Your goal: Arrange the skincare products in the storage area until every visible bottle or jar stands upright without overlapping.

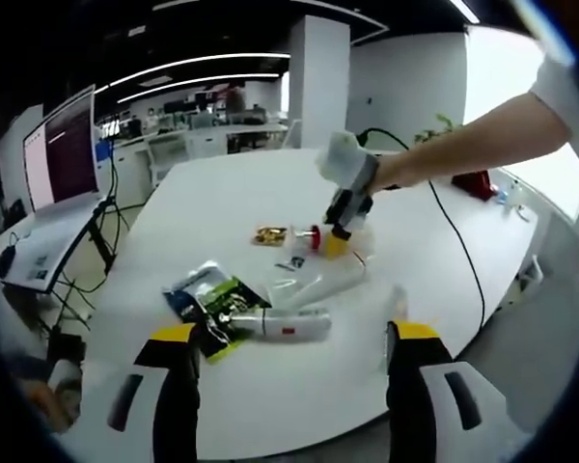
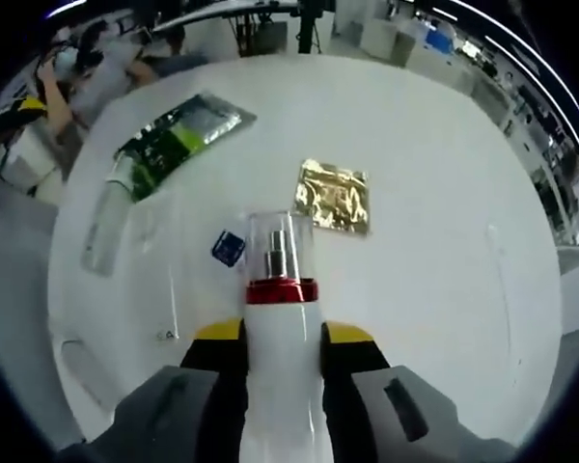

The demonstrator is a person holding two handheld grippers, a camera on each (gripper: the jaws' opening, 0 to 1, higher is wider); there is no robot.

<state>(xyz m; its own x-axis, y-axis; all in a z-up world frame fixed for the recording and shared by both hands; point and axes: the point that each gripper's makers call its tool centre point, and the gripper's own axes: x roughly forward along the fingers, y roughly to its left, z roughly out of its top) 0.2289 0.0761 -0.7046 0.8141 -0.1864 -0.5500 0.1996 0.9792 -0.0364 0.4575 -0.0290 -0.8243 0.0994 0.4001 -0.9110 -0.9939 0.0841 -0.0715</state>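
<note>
A white bottle (image 2: 280, 357) with a red collar and clear cap is clamped between the right tongs (image 2: 282, 338), lying over the table (image 2: 444, 222). The left tongs (image 1: 294, 338) are held wide apart, empty, above a tube (image 1: 289, 325).

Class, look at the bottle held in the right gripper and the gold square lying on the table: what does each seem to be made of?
Bottle: probably glossy white plastic, opaque and smooth; its cap looks like clear plastic, since the pump shows through; red collar beneath.
Gold sachet: seemingly metallic foil, crinkled and catching light.
</note>
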